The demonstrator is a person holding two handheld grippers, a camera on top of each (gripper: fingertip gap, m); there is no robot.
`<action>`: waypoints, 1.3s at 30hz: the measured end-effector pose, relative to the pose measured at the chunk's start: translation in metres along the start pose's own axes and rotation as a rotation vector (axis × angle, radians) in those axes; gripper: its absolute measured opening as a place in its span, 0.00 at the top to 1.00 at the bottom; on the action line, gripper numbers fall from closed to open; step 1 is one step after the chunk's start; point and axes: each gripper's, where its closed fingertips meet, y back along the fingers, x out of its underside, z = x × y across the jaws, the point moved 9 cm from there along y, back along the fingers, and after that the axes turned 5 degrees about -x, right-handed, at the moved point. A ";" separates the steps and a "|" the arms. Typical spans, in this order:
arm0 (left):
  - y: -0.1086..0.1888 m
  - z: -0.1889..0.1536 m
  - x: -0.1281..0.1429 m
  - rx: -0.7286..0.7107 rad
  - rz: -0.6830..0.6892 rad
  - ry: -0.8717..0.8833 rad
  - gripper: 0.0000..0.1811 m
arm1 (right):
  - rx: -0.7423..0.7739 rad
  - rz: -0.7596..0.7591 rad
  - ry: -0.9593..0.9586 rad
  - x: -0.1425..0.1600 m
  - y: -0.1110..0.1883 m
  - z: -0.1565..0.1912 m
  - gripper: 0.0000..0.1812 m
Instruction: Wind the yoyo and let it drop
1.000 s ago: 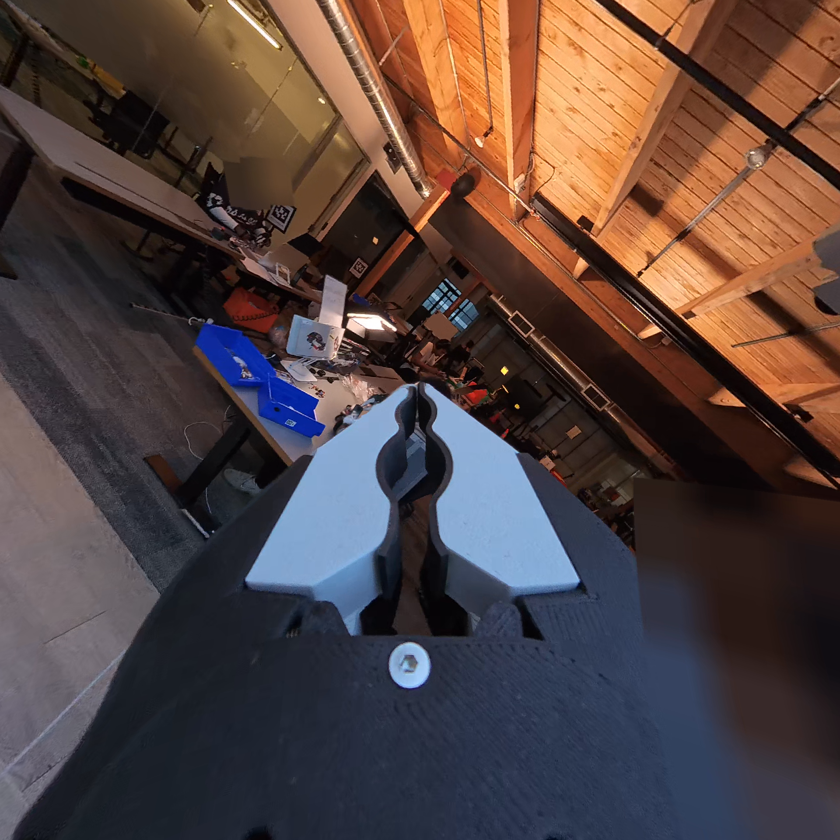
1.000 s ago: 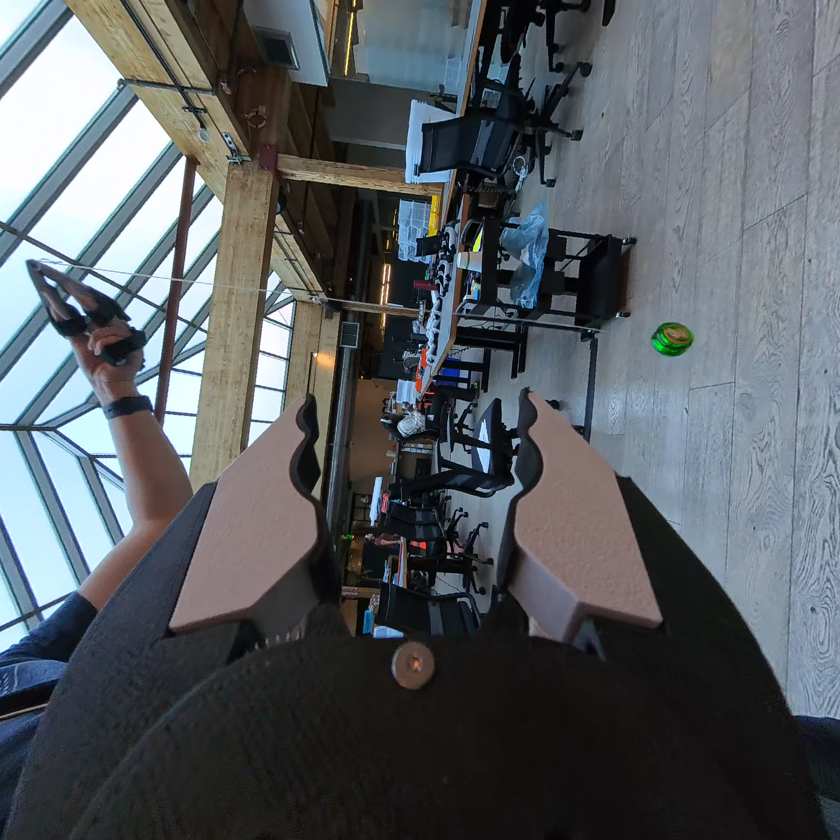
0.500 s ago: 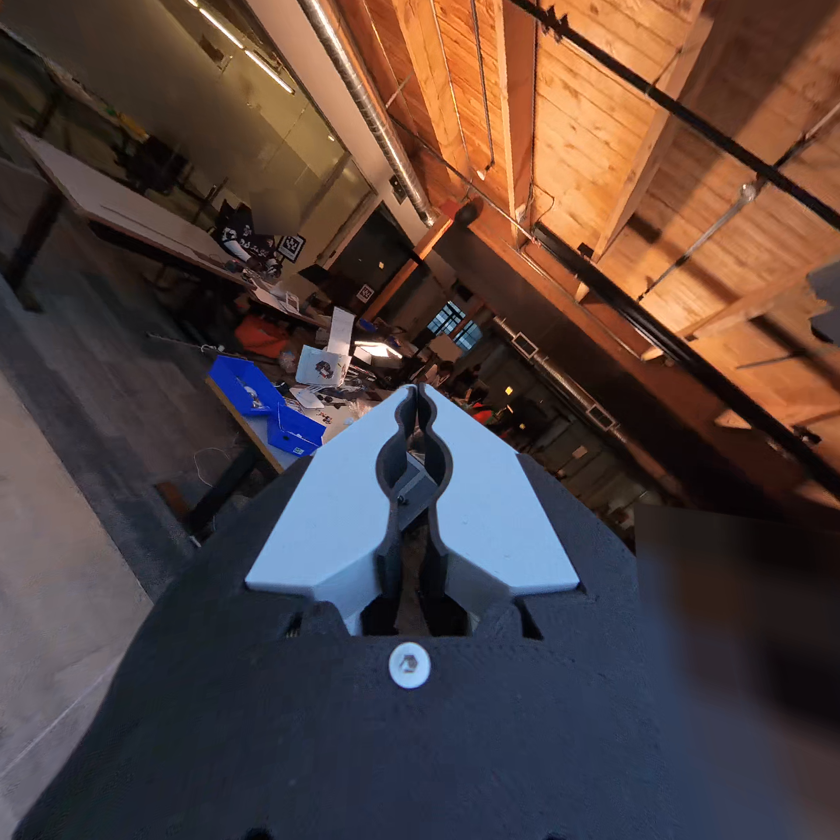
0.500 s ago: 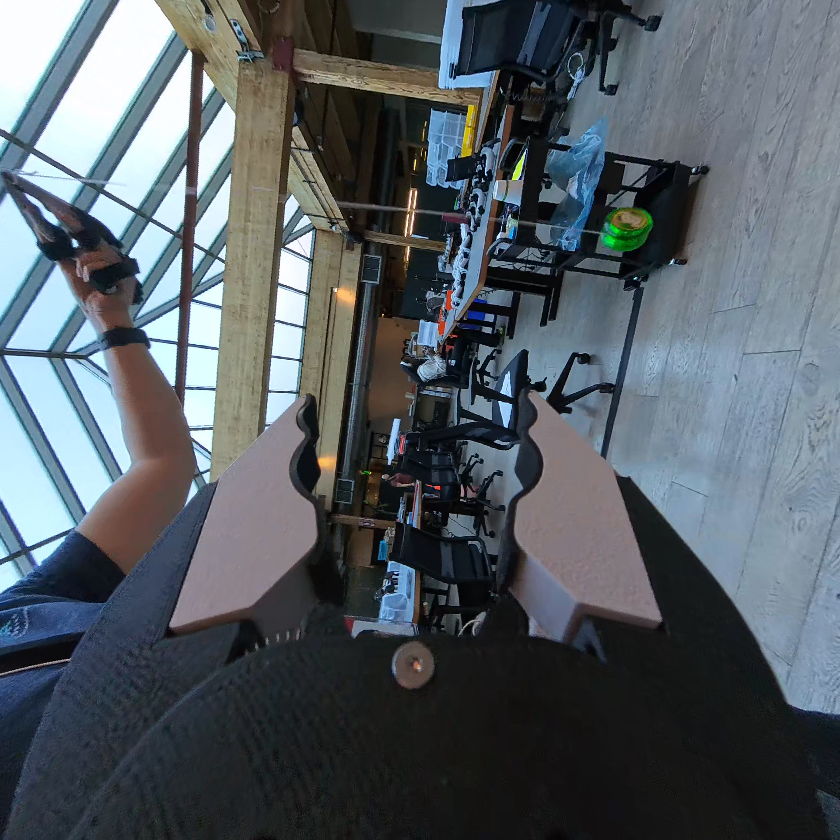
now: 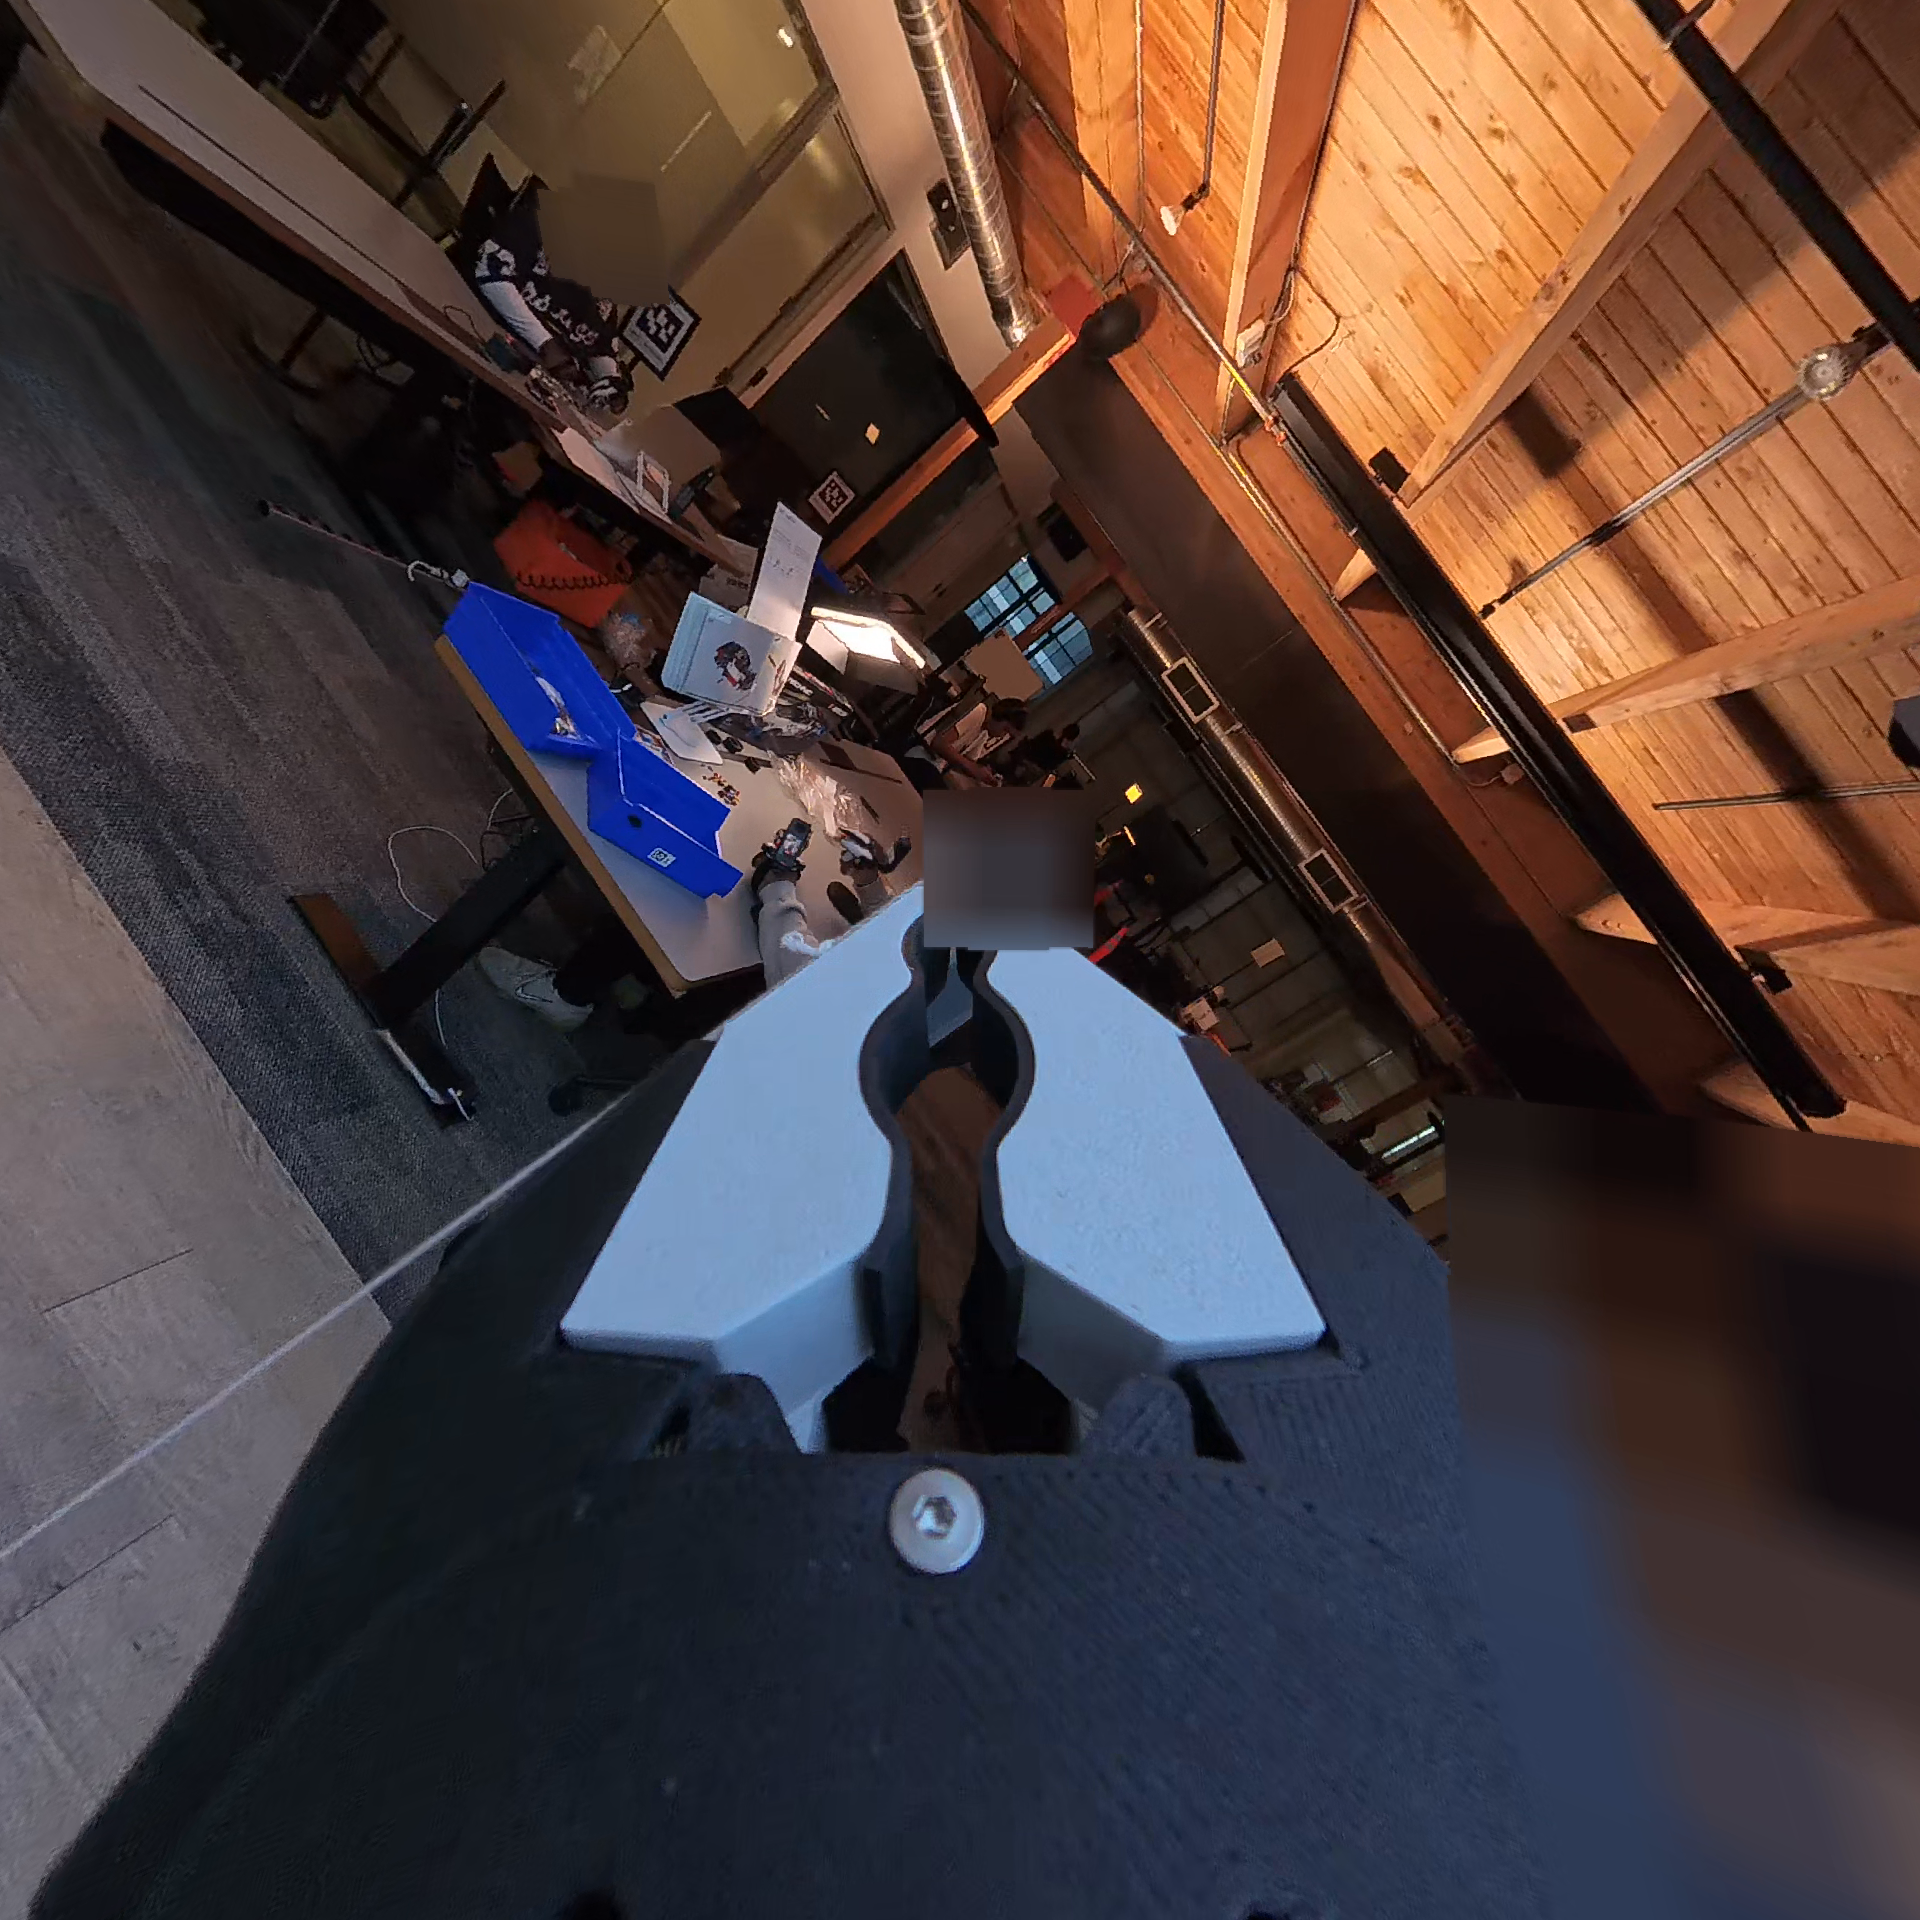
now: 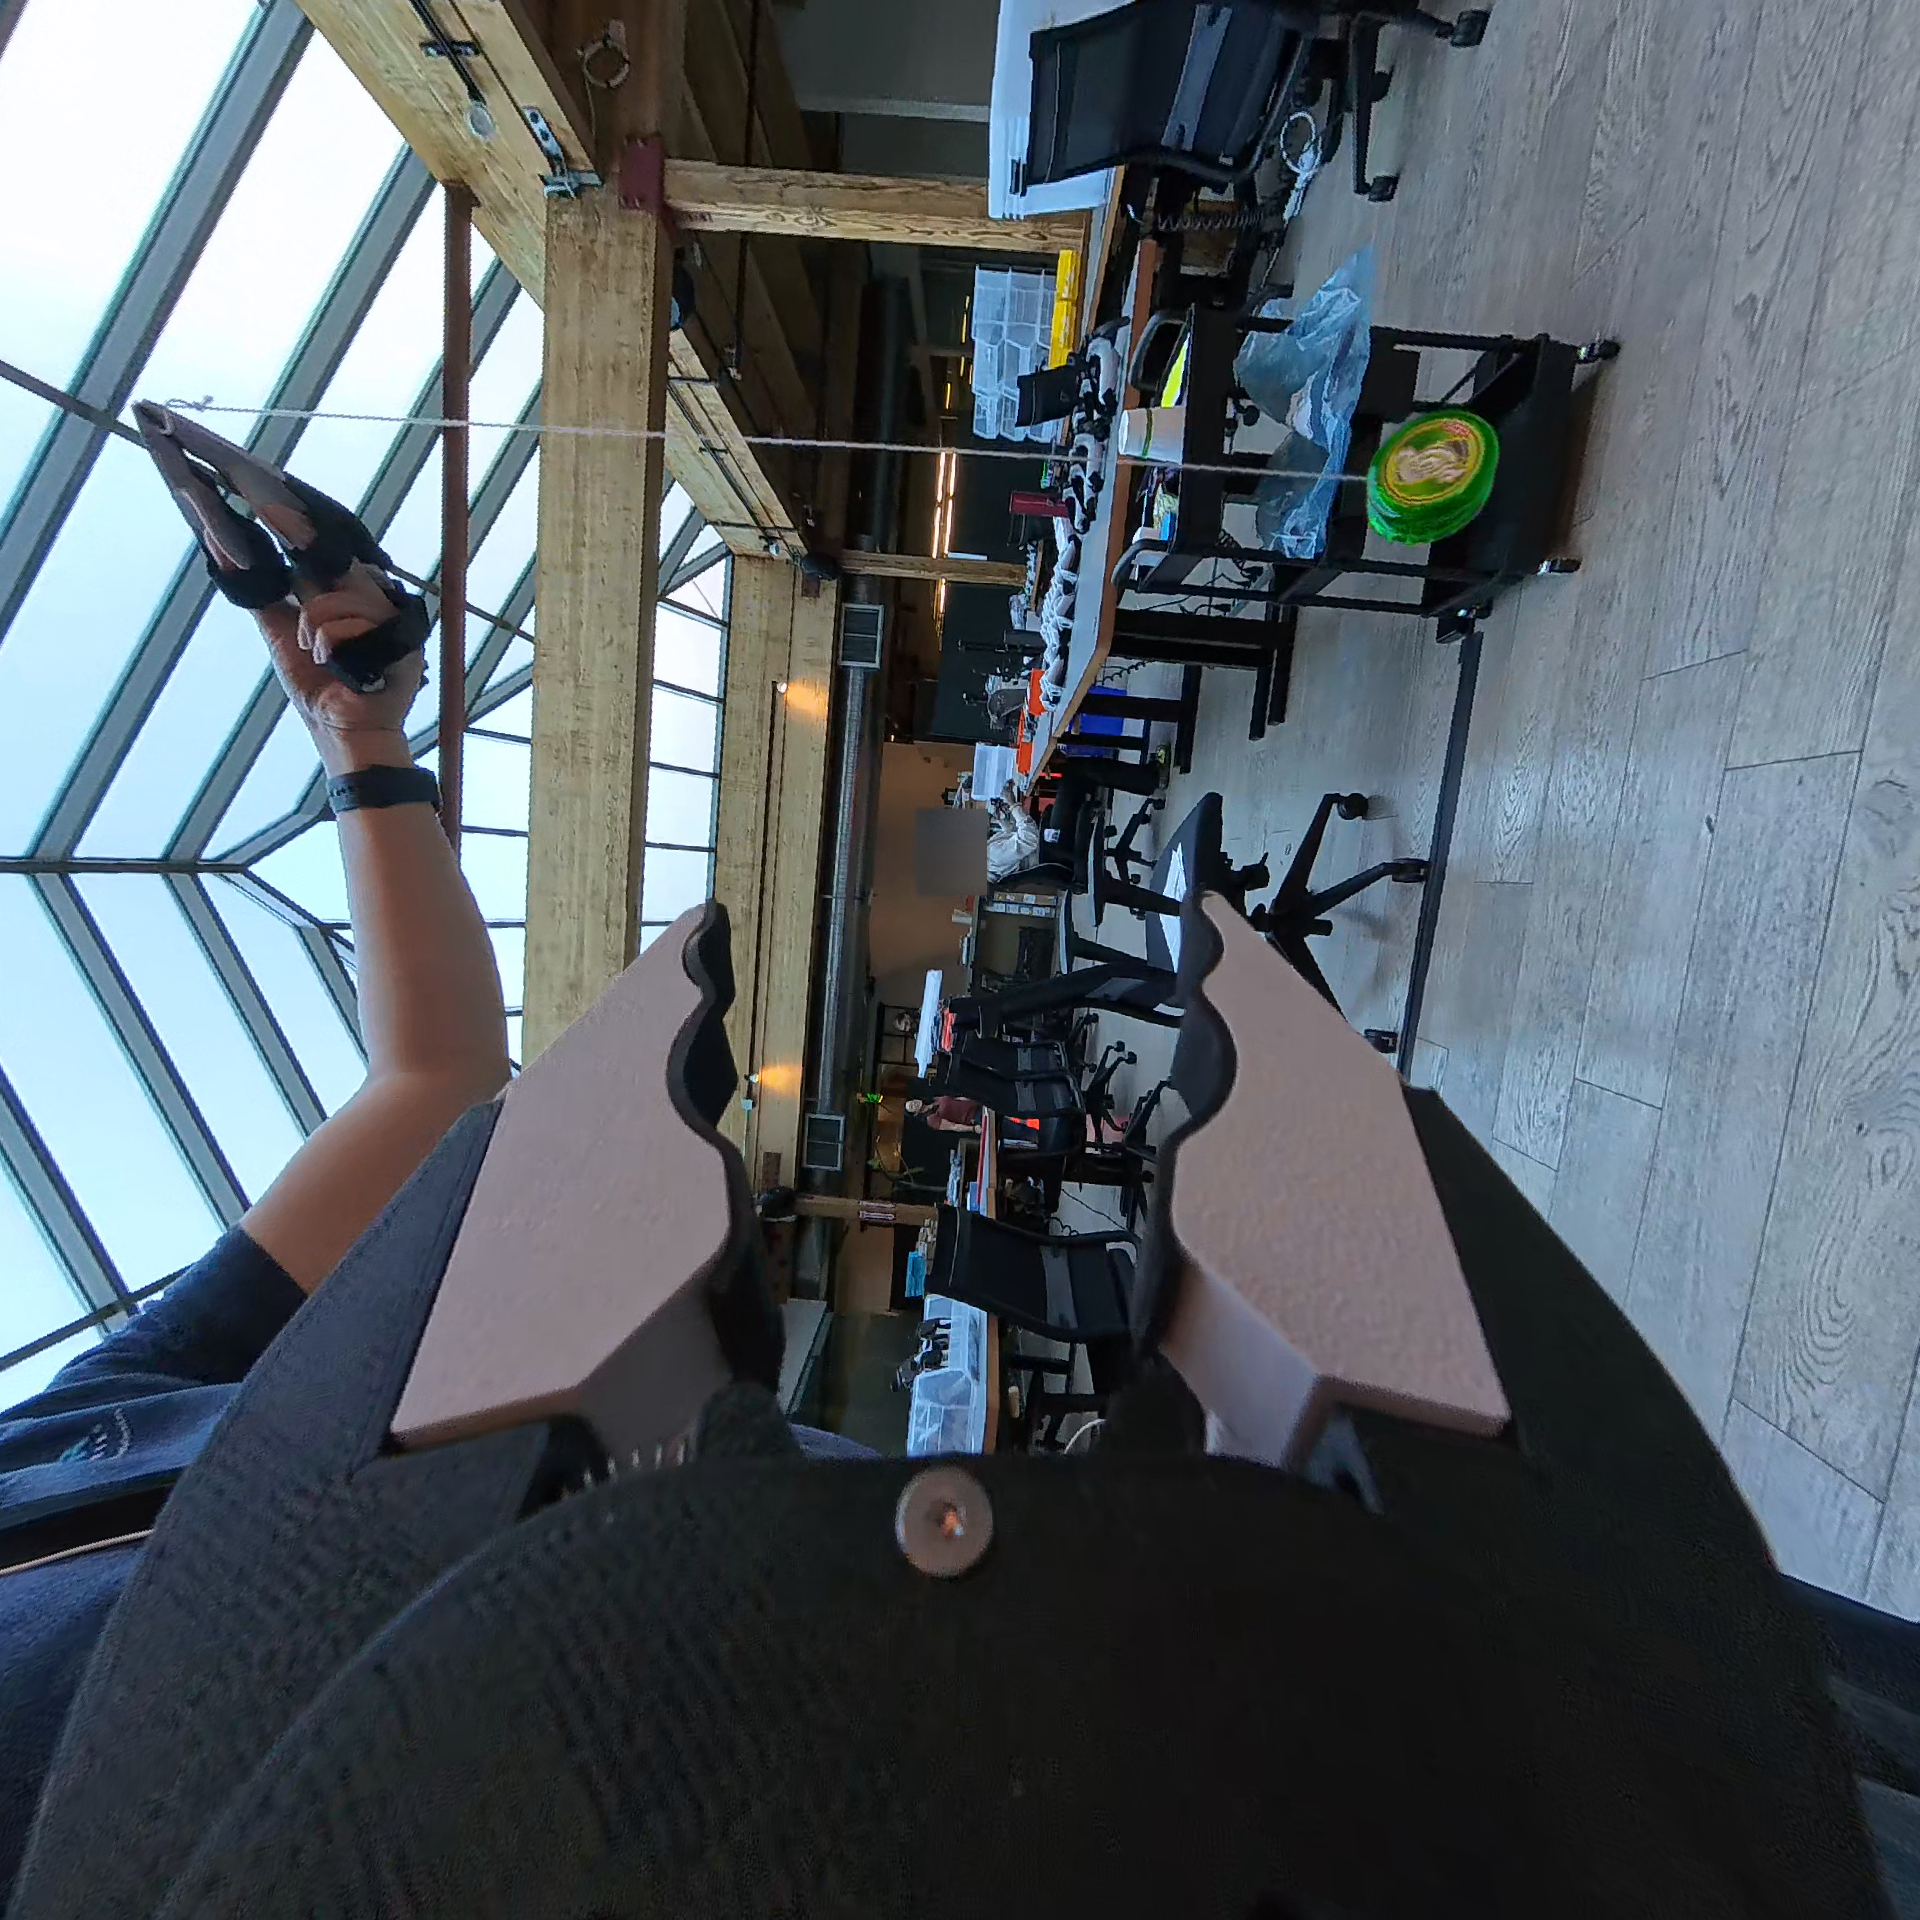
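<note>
The green yoyo (image 6: 1432,476) hangs in the air on a taut white string (image 6: 831,445), in front of a black cart. The string runs to my left gripper (image 6: 156,421), which a hand holds far out from the floor side of the view. Its jaws are shut on the string's end. In the left wrist view the left gripper (image 5: 948,966) shows shut, with a blur patch over its tips, and the string (image 5: 312,1335) runs off to the lower left. My right gripper (image 6: 951,925) is open and empty, apart from the yoyo and the string.
A black cart (image 6: 1496,457) with plastic bags stands behind the yoyo. Office chairs (image 6: 1132,956) and long tables (image 6: 1091,582) line the wooden floor (image 6: 1714,831). A table with blue bins (image 5: 655,800) shows in the left wrist view.
In the right wrist view the yoyo has moved from over the bare floor to in front of the cart and looks larger and nearer. The left gripper stays shut, the right open.
</note>
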 end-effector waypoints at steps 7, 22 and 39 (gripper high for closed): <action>-0.001 -0.007 0.001 0.018 -0.003 0.006 1.00 | -0.004 -0.019 -0.006 0.006 0.005 0.000 0.53; 0.002 -0.024 0.005 0.012 0.007 -0.028 1.00 | -0.012 -0.008 -0.020 0.015 0.004 -0.002 0.53; 0.003 -0.050 0.003 0.043 -0.015 -0.045 1.00 | -0.026 0.030 -0.030 0.021 0.000 -0.002 0.53</action>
